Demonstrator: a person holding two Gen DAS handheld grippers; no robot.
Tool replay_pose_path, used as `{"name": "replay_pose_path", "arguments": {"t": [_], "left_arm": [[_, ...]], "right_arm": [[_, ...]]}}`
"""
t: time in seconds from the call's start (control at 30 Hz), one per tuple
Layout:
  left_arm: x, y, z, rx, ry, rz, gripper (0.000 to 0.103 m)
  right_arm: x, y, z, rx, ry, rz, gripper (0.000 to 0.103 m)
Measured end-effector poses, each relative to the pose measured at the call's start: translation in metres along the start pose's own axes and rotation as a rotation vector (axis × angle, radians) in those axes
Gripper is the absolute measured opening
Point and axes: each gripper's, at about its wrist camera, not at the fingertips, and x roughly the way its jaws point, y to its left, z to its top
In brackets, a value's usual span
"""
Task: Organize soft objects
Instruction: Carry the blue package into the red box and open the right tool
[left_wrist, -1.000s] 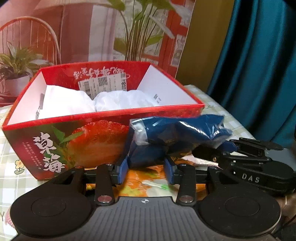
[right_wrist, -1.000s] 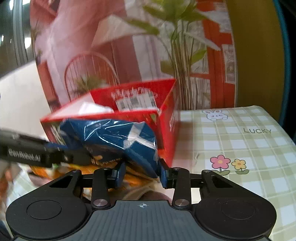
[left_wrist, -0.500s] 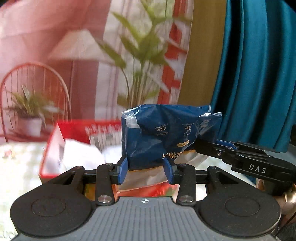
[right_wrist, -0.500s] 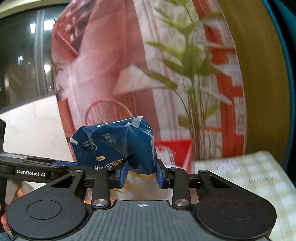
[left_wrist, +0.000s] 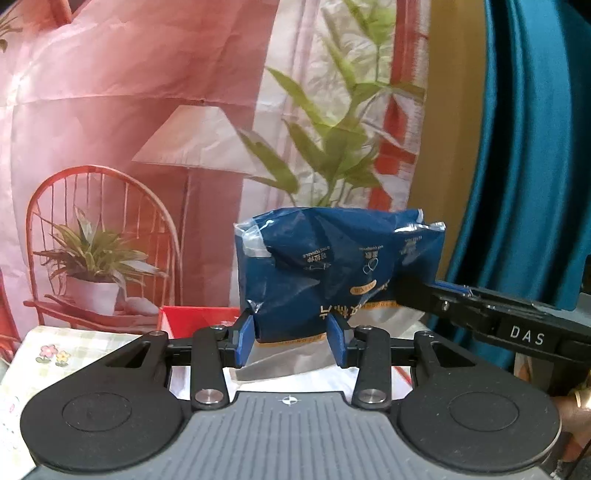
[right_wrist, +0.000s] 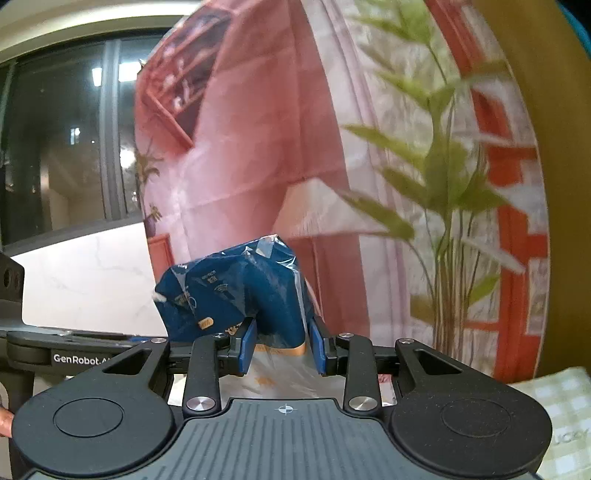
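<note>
Slippage is the risk: left gripper (left_wrist: 291, 341) and right gripper (right_wrist: 282, 345) each pinch the blue soft pack (left_wrist: 332, 269), aloft above the red box (left_wrist: 199, 317) at 9 o'clock; slick film could slide free.

My left wrist camera looked along its fingers, level, close on the pack (left_wrist: 332, 273). My right one did likewise from three o'clock. Both shared the pack (right_wrist: 236, 291) and backdrop (left_wrist: 129, 110).
</note>
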Motion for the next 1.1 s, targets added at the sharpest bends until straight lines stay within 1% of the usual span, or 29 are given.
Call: {"name": "replay_pose_path", "arguments": {"t": [0.1, 0.17, 0.27, 0.43, 0.57, 0.67, 0.73, 0.87, 0.97, 1.03, 1.1], "left_arm": [[0.016, 0.005, 0.003, 0.017, 0.037, 0.017, 0.044], [0.031, 0.009, 0.002, 0.032, 0.097, 0.017, 0.044], [0.051, 0.015, -0.008, 0.044, 0.189, 0.02, 0.044], [0.078, 0.03, -0.029, -0.049, 0.32, 0.005, 0.044], [0.093, 0.04, -0.039, -0.101, 0.382, 0.01, 0.044], [0.103, 0.046, -0.04, -0.126, 0.409, 0.02, 0.044], [0.105, 0.044, -0.042, -0.122, 0.422, 0.024, 0.044], [0.106, 0.041, -0.045, -0.096, 0.434, 0.031, 0.044], [0.109, 0.038, -0.045, -0.083, 0.426, 0.039, 0.045], [0.11, 0.036, -0.044, -0.063, 0.405, 0.06, 0.047], [0.11, 0.033, -0.042, -0.047, 0.39, 0.091, 0.052]], "right_arm": [[0.02, -0.007, -0.005, 0.047, 0.052, -0.002, 0.029], [0.034, -0.013, -0.01, 0.085, 0.1, -0.01, 0.029], [0.051, -0.027, -0.023, 0.174, 0.178, -0.022, 0.028], [0.07, -0.042, -0.044, 0.25, 0.303, -0.046, 0.028], [0.079, -0.05, -0.056, 0.283, 0.377, -0.062, 0.026], [0.088, -0.053, -0.062, 0.285, 0.422, -0.077, 0.024], [0.093, -0.053, -0.065, 0.28, 0.447, -0.093, 0.024], [0.099, -0.054, -0.069, 0.274, 0.467, -0.111, 0.023], [0.103, -0.055, -0.069, 0.253, 0.477, -0.123, 0.022], [0.104, -0.055, -0.068, 0.232, 0.475, -0.14, 0.021], [0.107, -0.055, -0.068, 0.209, 0.465, -0.175, 0.019]]}}
